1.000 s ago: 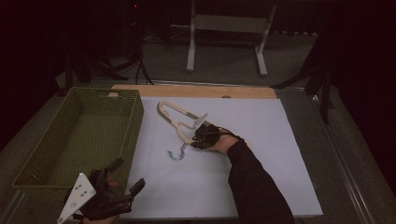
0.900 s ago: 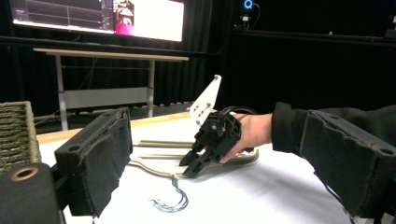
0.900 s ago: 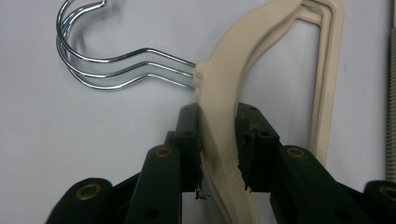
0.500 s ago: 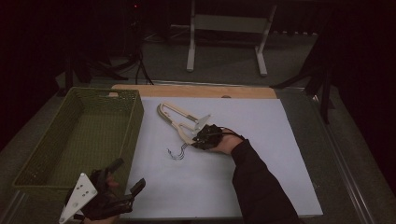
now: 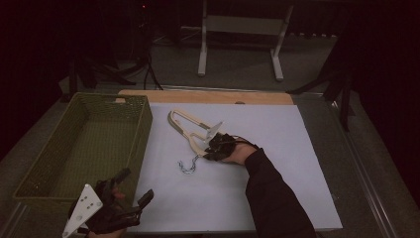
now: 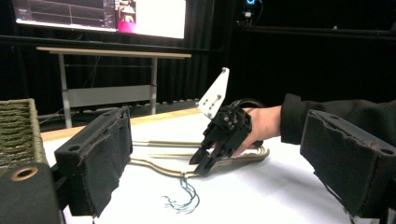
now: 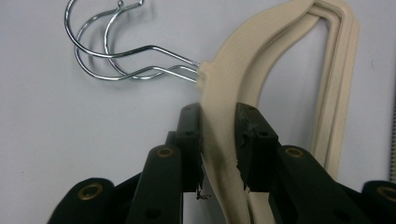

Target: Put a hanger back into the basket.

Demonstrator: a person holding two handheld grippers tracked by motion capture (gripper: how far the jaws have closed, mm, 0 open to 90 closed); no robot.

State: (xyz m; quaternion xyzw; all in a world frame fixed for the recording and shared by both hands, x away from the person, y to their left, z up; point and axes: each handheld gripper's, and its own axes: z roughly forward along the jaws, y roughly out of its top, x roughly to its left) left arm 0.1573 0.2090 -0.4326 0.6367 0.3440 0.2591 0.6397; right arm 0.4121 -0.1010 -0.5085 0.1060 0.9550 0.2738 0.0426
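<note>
A stack of cream hangers [image 5: 190, 130] with metal hooks [image 5: 188, 166] lies on the pale mat [image 5: 277, 163], right of the basket. My right gripper [image 5: 210, 148] is shut on the hangers, just beside the neck where the hooks come out. In the right gripper view both pads press on the cream shoulder [image 7: 219, 88], and three hooks [image 7: 121, 60] curl away at the upper left. My left gripper [image 5: 137, 183] stands open at the mat's front left corner with nothing between its pads [image 6: 105, 158]. From there I see the right gripper [image 6: 203, 163] tilted down onto the hangers [image 6: 154, 163].
A green woven basket [image 5: 143, 124] stands along the mat's left side, close to my left gripper. A wooden strip [image 5: 208, 96] runs along the table's far edge. Beyond it stands a white frame [image 5: 237, 29] on the floor.
</note>
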